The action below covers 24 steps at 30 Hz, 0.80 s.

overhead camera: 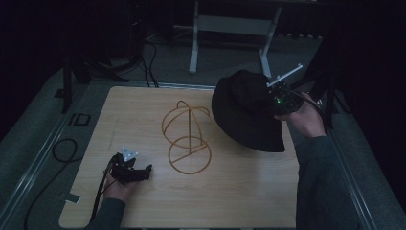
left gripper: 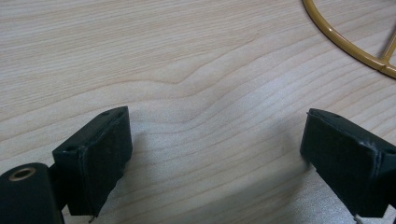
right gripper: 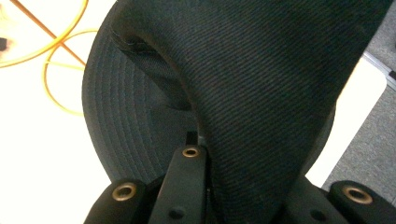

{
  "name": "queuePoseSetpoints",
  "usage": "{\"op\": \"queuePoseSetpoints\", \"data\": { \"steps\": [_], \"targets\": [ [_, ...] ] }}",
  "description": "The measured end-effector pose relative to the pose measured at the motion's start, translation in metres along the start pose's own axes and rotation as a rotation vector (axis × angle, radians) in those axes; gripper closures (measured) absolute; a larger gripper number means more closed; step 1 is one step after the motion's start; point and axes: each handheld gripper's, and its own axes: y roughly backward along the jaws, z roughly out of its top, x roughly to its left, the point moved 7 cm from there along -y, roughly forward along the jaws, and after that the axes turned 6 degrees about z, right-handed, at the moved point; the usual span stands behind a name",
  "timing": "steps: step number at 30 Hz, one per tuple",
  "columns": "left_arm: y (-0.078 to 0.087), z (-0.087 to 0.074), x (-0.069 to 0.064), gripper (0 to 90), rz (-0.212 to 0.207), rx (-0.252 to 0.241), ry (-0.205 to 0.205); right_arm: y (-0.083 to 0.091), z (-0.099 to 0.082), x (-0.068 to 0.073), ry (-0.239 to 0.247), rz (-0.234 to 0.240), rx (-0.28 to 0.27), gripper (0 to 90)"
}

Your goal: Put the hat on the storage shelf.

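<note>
The right gripper (overhead camera: 280,98) had its jaws pinched on the black hat (overhead camera: 246,112), lifted near the desk's (overhead camera: 143,105) right edge. The left gripper (overhead camera: 136,172) rested wide open and empty. The floppy brim might snag the wire stand (overhead camera: 187,136) and tip it.

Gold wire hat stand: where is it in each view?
High view: the gold wire hat stand stands mid-table, left of the black fabric bucket hat.
Left gripper view: its base ring, top right corner.
Right gripper view: rings, upper left, beside the hat.
Shared landmark: the light wooden tabletop.
</note>
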Motion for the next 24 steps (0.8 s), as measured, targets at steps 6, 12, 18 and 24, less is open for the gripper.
{"op": "queuePoseSetpoints", "data": {
  "steps": [6, 12, 18, 24],
  "targets": [
    [0.0, 0.0, 0.0, 9.4, 0.0, 0.0, 0.0, 0.006, 0.001, 0.001, 0.011, 0.001, -0.009, 87.9],
    [0.0, 0.0, 0.0, 9.4, 0.0, 0.001, -0.001, 0.013, 0.004, 0.004, 0.022, 0.013, -0.034, 87.9],
    [0.0, 0.0, 0.0, 9.4, 0.0, 0.001, 0.001, 0.02, 0.008, 0.007, 0.034, 0.012, -0.046, 87.8],
    [0.0, 0.0, 0.0, 9.4, 0.0, 0.002, -0.002, 0.028, 0.011, 0.011, 0.05, 0.014, -0.061, 87.9]
  ]
}}
